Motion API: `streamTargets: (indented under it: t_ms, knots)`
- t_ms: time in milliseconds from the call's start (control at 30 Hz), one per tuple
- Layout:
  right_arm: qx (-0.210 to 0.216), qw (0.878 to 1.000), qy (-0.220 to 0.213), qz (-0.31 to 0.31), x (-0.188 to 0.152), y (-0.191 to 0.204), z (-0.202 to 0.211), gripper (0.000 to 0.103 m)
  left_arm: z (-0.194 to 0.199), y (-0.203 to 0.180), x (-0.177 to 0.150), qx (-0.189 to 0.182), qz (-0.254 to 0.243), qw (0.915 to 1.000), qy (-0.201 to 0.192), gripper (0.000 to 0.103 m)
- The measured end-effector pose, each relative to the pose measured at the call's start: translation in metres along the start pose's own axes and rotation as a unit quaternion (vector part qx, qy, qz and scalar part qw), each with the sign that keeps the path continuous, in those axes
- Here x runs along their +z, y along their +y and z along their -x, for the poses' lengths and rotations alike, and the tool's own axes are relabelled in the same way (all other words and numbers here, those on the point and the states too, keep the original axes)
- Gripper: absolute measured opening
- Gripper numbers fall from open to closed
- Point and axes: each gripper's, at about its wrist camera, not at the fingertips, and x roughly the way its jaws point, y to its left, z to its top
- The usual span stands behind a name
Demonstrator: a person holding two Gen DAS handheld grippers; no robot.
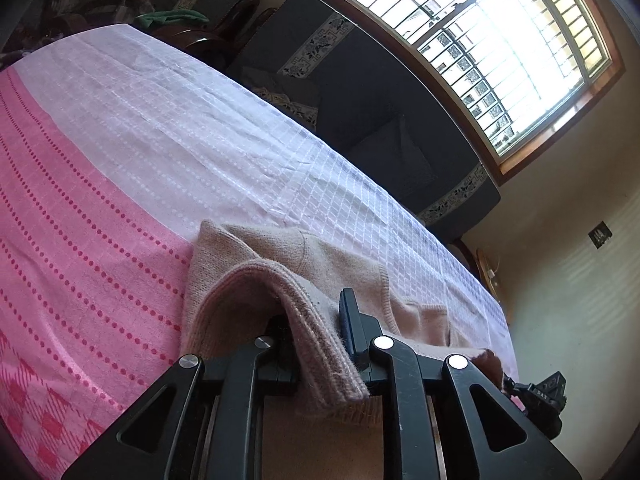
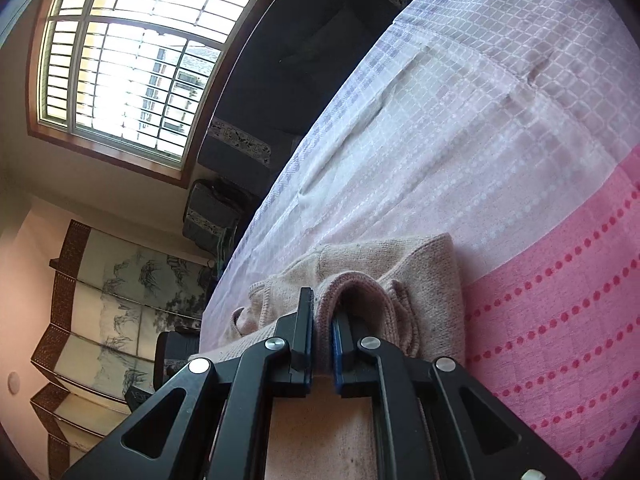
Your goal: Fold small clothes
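Knitwear first: a small beige-pink sweater [image 1: 320, 264] lies folded on the near part of a bed, straddling the line where the pink dotted cloth meets the white checked bedspread [image 1: 200, 128]. Its ribbed hem is lifted off the bed and draped over both grippers.

From the left wrist camera, the left gripper [image 1: 316, 336] has the ribbed edge hanging between its jaws. The right-hand finger [image 1: 352, 328] with its blue pad stands clear of the knit with a gap showing, while the other finger is hidden under the fold; the jaws are slightly parted, not pinching. This view alone shows the far end of the bed, a green cloth [image 1: 172, 18] beyond it, and a dark padded bench [image 1: 360, 92] under the barred window [image 1: 500, 40].

From the right wrist camera, the right gripper [image 2: 320, 332] is pressed together on a rounded loop of the ribbed hem [image 2: 352, 292], blue pads squeezing it from both sides. Only this view shows a folding screen [image 2: 120, 300] painted with ink landscapes, to the left near the wall, and a loose sleeve end [image 2: 244, 316] lying to the left of the gripper
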Motion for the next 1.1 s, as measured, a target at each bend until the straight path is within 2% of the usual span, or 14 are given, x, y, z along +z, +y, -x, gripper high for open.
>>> streamTargets:
  t_ms: [67, 133, 167, 267, 400, 467, 500, 600, 633, 767, 867, 933, 1000, 1100]
  knots:
    - [-0.01, 1.0, -0.005, 0.007, -0.001, 0.005, 0.001, 0.01, 0.003, 0.003, 0.002, 0.007, 0.005, 0.9999, -0.01, 0.026]
    - [-0.017, 1.0, -0.017, 0.012, -0.003, 0.01, 0.006, 0.01, 0.013, 0.005, 0.003, 0.026, 0.006, 0.9988, -0.041, 0.053]
    - [-0.018, 0.999, -0.024, 0.012, -0.003, 0.01, 0.008, 0.01, 0.02, 0.007, 0.004, 0.033, 0.007, 0.9974, -0.063, 0.059]
    - [-0.013, 0.999, -0.042, 0.006, -0.002, 0.009, 0.018, 0.012, 0.037, 0.013, 0.006, 0.036, 0.013, 0.9942, -0.1, 0.064]
    - [-0.007, 0.998, -0.059, 0.029, -0.011, 0.019, 0.036, 0.012, 0.05, 0.015, 0.005, 0.035, -0.005, 0.9948, -0.095, 0.064]
    - [0.003, 0.997, -0.032, 0.074, -0.024, 0.037, 0.037, 0.012, 0.052, 0.014, 0.0, 0.032, -0.03, 0.9965, -0.072, 0.064]
    - [0.012, 0.994, -0.001, 0.104, -0.035, 0.048, 0.033, 0.012, 0.051, 0.013, -0.004, 0.03, -0.044, 0.997, -0.055, 0.064]
    - [0.02, 0.976, 0.085, 0.2, -0.073, 0.084, 0.014, 0.012, 0.046, 0.007, -0.019, 0.052, -0.093, 0.9943, -0.006, 0.064]
    - [0.008, 0.967, 0.105, 0.231, -0.085, 0.094, 0.006, 0.012, 0.042, 0.006, -0.024, 0.059, -0.1, 0.9932, 0.009, 0.064]
    - [-0.065, 0.938, 0.151, 0.305, -0.109, 0.116, -0.035, 0.012, 0.029, -0.001, -0.038, 0.042, -0.104, 0.9912, 0.07, 0.064]
    - [-0.079, 0.929, 0.162, 0.324, -0.112, 0.123, -0.057, 0.012, 0.021, -0.017, -0.04, 0.016, -0.122, 0.9876, 0.097, 0.064]
    - [-0.082, 0.93, 0.153, 0.324, -0.104, 0.127, -0.065, 0.012, 0.007, -0.027, -0.038, -0.003, -0.131, 0.9827, 0.131, 0.077]
    - [-0.077, 0.937, 0.136, 0.312, -0.09, 0.128, -0.072, 0.012, -0.007, -0.034, -0.033, -0.012, -0.122, 0.981, 0.15, 0.078]
    - [-0.035, 0.966, 0.089, 0.238, -0.054, 0.119, -0.07, 0.012, -0.009, -0.041, -0.013, -0.021, -0.111, 0.9884, 0.102, 0.078]
